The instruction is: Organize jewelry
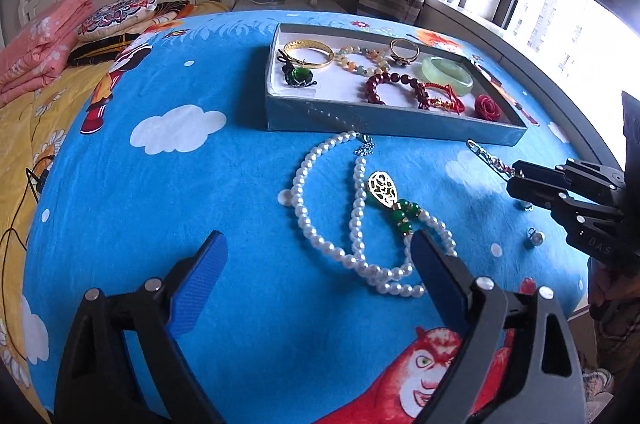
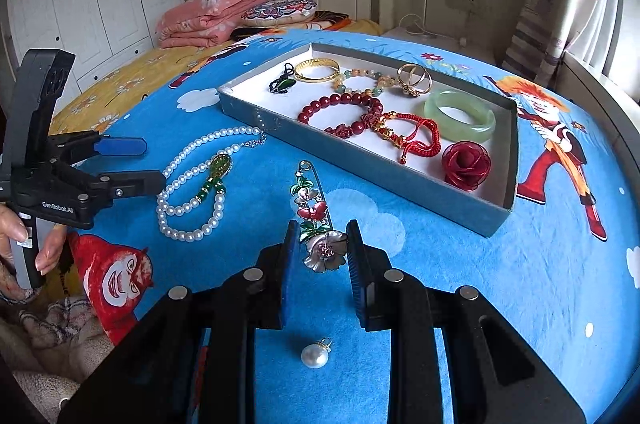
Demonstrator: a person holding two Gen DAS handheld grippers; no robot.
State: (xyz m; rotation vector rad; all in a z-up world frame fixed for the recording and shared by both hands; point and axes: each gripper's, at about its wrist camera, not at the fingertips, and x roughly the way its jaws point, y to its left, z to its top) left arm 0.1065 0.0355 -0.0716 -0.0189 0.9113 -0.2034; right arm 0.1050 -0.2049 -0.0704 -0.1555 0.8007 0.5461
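The pearl necklace (image 1: 352, 224) is glossy white beads with polished green stones and a pierced gold-toned metal pendant (image 1: 383, 188). The flower brooch (image 2: 316, 220) shows shiny enamel petals on silvery metal, and the loose pearl pendant (image 2: 315, 355) gleams smoothly. In the matt grey cardboard tray (image 2: 400, 179), lined with plain white paper, lie a bright gold metal bangle (image 2: 317, 69), a translucent, glassy pale green jade bangle (image 2: 460, 117), lustrous dark red beads (image 2: 344, 113), a braided red cord bracelet (image 2: 416, 139) and a sheer fabric rose (image 2: 465, 159). The blue printed bedspread (image 1: 224, 304) is soft, matt cloth. Both grippers are matt black plastic with ribbed blue pads (image 1: 200, 284).
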